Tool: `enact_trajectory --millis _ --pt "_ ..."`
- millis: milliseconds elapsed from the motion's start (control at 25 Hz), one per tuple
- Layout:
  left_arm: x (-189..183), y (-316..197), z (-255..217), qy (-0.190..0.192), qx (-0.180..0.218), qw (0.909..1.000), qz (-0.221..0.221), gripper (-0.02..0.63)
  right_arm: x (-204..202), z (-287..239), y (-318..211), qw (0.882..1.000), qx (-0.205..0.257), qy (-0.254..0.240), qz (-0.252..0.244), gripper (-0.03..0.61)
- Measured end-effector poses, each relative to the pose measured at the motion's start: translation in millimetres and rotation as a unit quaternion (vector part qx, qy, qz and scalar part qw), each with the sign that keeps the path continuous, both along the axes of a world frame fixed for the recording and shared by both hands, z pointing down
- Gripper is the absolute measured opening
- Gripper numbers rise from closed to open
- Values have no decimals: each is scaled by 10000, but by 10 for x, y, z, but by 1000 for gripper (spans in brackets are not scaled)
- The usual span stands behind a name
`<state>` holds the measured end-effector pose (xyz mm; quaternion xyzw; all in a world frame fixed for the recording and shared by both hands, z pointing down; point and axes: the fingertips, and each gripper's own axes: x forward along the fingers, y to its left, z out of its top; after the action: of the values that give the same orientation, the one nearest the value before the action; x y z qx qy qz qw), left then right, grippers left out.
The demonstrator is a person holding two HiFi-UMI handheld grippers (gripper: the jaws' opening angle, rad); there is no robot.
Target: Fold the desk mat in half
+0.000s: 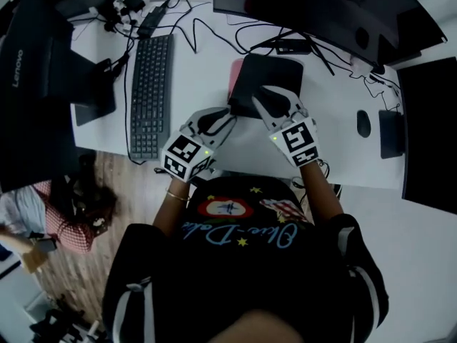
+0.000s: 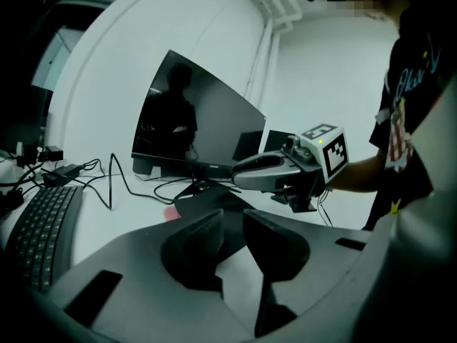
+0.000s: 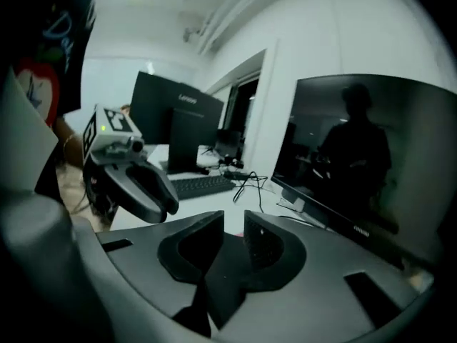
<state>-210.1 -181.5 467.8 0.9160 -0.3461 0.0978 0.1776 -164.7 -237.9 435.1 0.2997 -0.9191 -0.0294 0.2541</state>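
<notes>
White desk (image 1: 200, 84): black desk mat (image 1: 275, 77) at centre with a pink strip (image 1: 235, 73) showing along its left side, keyboard (image 1: 150, 95) to its left, mouse (image 1: 363, 123) well off to the right, dark monitor (image 1: 314, 6) at the far edge, cables (image 1: 207, 31) trailing between. Left tongs (image 1: 228, 114) reach the mat's near-left corner; right tongs (image 1: 264, 98) lie over its near edge, tips on the black surface. Person's black printed shirt (image 1: 243, 263) fills the lower frame.
</notes>
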Motion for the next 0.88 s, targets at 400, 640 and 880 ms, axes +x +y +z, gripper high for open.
enact_trajectory --millis 400,640,880 --pt "306 -129 -614 491 641 9965 214 11 610 -471 94 9614 -614 -2299 1381 3" --pt "529 -138 -739 427 706 9965 116 9 892 -655 197 9598 -360 -2373 1455 2" --pt "660 -120 -754 307 736 9968 35 9 993 -708 221 9635 -236 -2323 1306 2"
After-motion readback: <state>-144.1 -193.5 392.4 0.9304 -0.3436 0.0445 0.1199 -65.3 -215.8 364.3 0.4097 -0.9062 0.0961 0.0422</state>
